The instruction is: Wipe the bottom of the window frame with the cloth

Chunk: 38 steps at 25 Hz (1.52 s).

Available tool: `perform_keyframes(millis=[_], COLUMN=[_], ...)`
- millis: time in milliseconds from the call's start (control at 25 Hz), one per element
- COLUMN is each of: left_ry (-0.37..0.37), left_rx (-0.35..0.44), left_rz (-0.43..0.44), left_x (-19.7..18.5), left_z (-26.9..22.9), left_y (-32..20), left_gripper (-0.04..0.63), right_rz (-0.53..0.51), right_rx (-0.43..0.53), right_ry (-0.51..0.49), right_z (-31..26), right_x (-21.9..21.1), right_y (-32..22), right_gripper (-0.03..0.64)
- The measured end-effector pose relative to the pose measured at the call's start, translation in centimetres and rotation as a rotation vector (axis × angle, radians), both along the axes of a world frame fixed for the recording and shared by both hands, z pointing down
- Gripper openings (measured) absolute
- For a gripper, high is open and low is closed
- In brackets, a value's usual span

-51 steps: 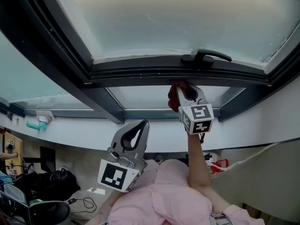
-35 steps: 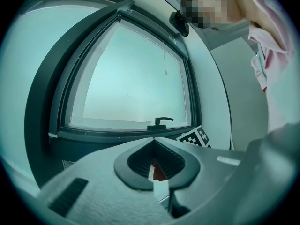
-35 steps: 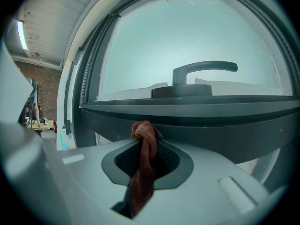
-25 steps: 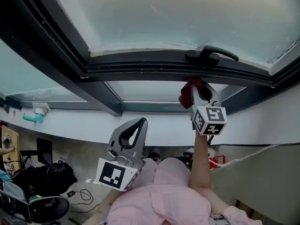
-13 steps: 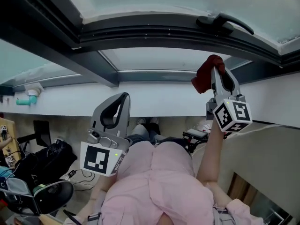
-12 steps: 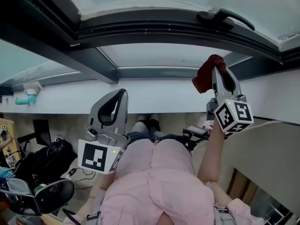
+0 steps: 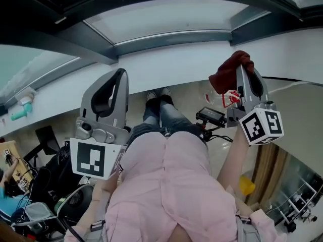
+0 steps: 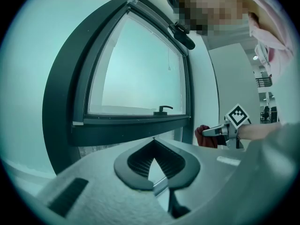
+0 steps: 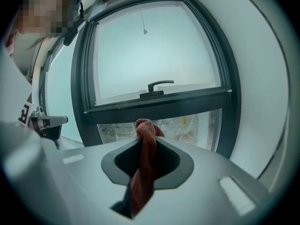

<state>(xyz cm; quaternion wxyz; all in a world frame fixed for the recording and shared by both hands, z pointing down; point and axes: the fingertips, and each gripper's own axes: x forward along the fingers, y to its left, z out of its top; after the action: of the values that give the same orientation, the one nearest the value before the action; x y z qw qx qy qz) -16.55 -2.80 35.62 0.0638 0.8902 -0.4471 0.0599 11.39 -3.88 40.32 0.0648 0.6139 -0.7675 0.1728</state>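
Closest to me is my pink shirt (image 7: 171,185), low in the middle of the head view. Just past it, at the left, is my left hand-held gripper (image 7: 119,77). Its jaws are pressed together and there is nothing in them. It has no job right now, so I think it should stay down there, out of the way.

A bit farther, in the upper right of the head view, is my right hand-held gripper (image 7: 244,69). It is squeezing the red cloth (image 7: 228,75). The cloth sticks out past the tips in a bunched-up lump, and the rest hangs down between the jaws. It is up in the air in front of the white wall (image 7: 171,69). It is not touching the window.

Farther off is the dark window frame (image 9: 154,106). In the right gripper view its bottom bar runs across the middle, just above the cloth lump. A black handle (image 9: 158,86) sits on top of that bar.

To wipe well, I think I should:
- Hold the squeeze tight so the cloth does not slip out.
- Lift the lump up until it presses on the bottom bar.
- Slide it slowly along the bar, from one end to the other.
- Let only the soft cloth rub the bar, not the hard jaw tips.
- Go gently near the handle so I do not bump it.
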Motion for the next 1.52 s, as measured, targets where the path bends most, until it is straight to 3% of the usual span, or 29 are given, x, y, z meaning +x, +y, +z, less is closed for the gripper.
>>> perform_keyframes(millis=[440,640,920,1120,1360,1520], left_ry=[-0.040,-0.046,-0.095,-0.071,-0.009,-0.015], left_rx=[-0.035,0.011,0.024,0.039,0.080,0.041], left_rz=[0.028,0.005,-0.104,-0.180,-0.143,-0.162], left_x=[3.5,1.7,-1.5,3.5,12.7,14.7], left_z=[3.5,2.0,1.4,0.3,-0.5,0.2], left_y=[-1.0,-0.9,0.3,-1.3,-2.3,-1.7], left_gripper=[-0.002,-0.002,-0.002,-0.002,-0.002,-0.002], right_rz=[0.092,0.093,0.023,-0.033,-0.097,-0.090], right_rx=[0.036,0.049,0.068,0.073,0.097,0.093], right_ry=[-0.003,-0.001,-0.017,-0.037,-0.034,-0.029], right_z=[0.0,-0.8,-1.6,-2.0,-1.8,-2.0], right_x=[5.9,4.8,3.0,7.5,13.9,17.2], right_y=[2.1,2.3,1.8,-0.9,-3.3,-3.2], right_gripper=[0.060,0.060,0.060,0.060,0.060,0.060])
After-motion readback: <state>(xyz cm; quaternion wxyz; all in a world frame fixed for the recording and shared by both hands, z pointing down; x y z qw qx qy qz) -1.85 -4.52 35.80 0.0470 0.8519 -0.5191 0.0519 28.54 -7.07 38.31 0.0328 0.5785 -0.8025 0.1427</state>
